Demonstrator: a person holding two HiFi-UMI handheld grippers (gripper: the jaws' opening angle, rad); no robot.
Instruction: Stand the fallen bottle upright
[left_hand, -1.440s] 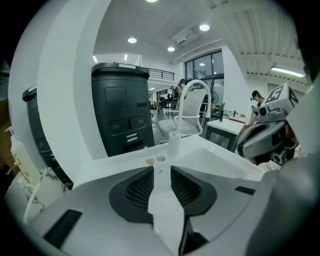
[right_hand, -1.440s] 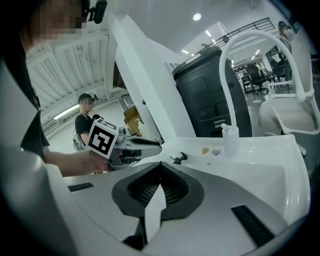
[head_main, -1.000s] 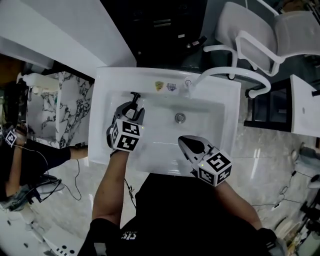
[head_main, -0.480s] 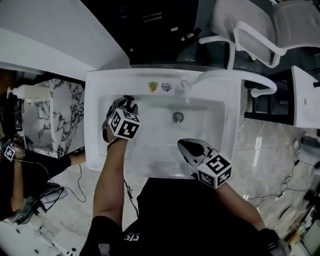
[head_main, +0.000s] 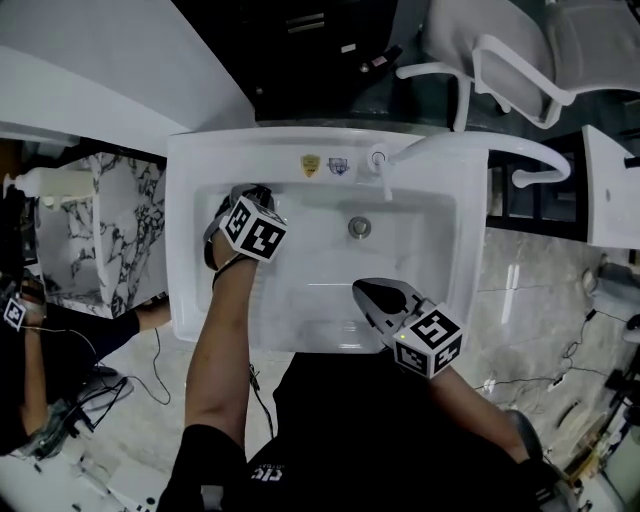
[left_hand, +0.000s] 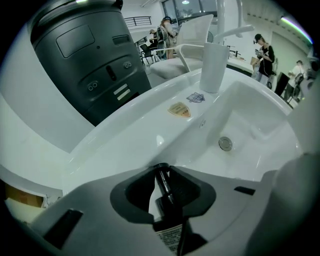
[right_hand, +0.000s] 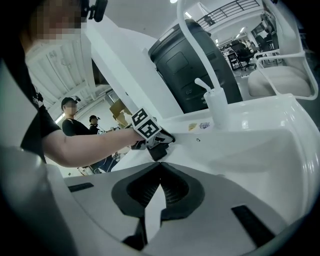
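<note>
A black pump bottle with a white label is between the jaws of my left gripper, pump end pointing away from the camera. The jaws are closing and their tips pinch the pump stem. This happens at the left side of the white sink basin. In the head view the left gripper points steeply down and hides the bottle. My right gripper hovers over the basin's near edge, shut and empty. The right gripper view shows the left gripper low against the basin's wall.
A drain lies mid-basin, and a white faucet rises from the far rim next to two stickers. Behind the sink stands a dark bin. White chairs are at the far right, a marble cabinet at the left.
My left gripper has dropped into the basin's left side and tipped steeper. The black pump that showed beyond its jaws is now covered. The right gripper has sunk slightly.
</note>
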